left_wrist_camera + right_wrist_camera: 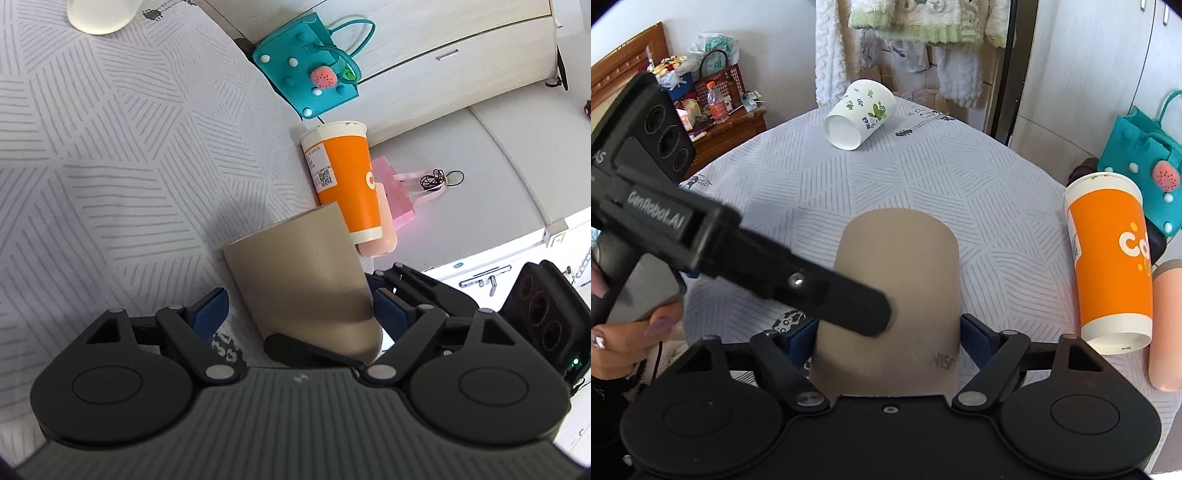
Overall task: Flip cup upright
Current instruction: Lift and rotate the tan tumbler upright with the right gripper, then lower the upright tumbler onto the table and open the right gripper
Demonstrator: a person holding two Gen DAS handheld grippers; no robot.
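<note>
A plain tan paper cup [897,295] stands upside down on the patterned tablecloth, closed end up. My right gripper [886,341] has its blue pads against both sides of the cup near its rim. In the left wrist view the same cup [299,280] sits between the fingers of my left gripper [295,306]; the right pad touches it and the left pad stands apart from it. My left gripper's finger [842,302] crosses the cup in the right wrist view.
An orange paper cup [1112,258] stands upside down at the right, next to a peach bottle [1167,328] and a teal bag [1145,155]. A white leaf-print cup [858,114] lies on its side at the far edge of the tablecloth [923,177].
</note>
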